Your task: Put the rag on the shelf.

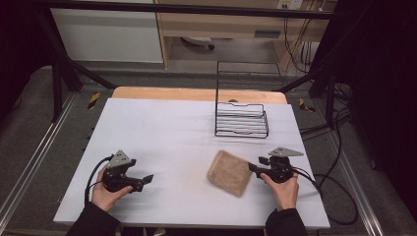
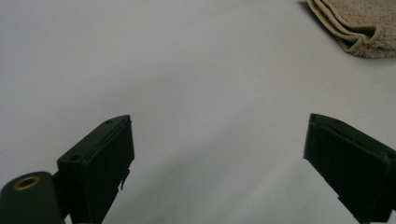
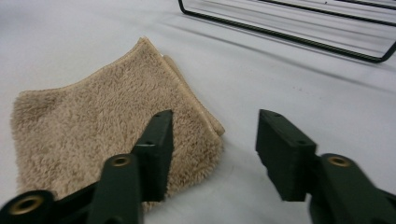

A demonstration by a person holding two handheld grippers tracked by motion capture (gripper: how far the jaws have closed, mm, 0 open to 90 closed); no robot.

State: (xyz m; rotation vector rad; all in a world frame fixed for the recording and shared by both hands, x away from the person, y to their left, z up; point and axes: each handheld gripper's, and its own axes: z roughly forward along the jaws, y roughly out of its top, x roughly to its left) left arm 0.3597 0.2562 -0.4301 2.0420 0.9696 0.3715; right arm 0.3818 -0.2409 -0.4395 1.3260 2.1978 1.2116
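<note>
At the left of the high view, the left gripper [image 1: 145, 180] is held low over the white table surface [image 1: 167, 137] by the person's left hand [image 1: 105, 194], its jaws pointed toward the middle of the table. In the left gripper view its two black jaws are seen spread wide, with nothing but bare table between them, and a corner of the folded beige terry towel [image 2: 359, 28] is seen far off at the upper right.

Right of centre, the folded towel [image 1: 230, 172] lies flat on the table, turned at an angle to the table's edges. Behind it, toward the far edge, a black wire rack [image 1: 242, 120] with a tall wire back stands upright, well apart from the towel.

At the right, the right gripper [image 1: 254, 167] is held by the person's right hand [image 1: 284, 189] just at the towel's right edge. In the right gripper view [image 3: 212, 140] its jaws are seen parted: one lies over the towel [image 3: 93, 126], the other over bare table beside it. Whether the towel is touched cannot be told.
</note>
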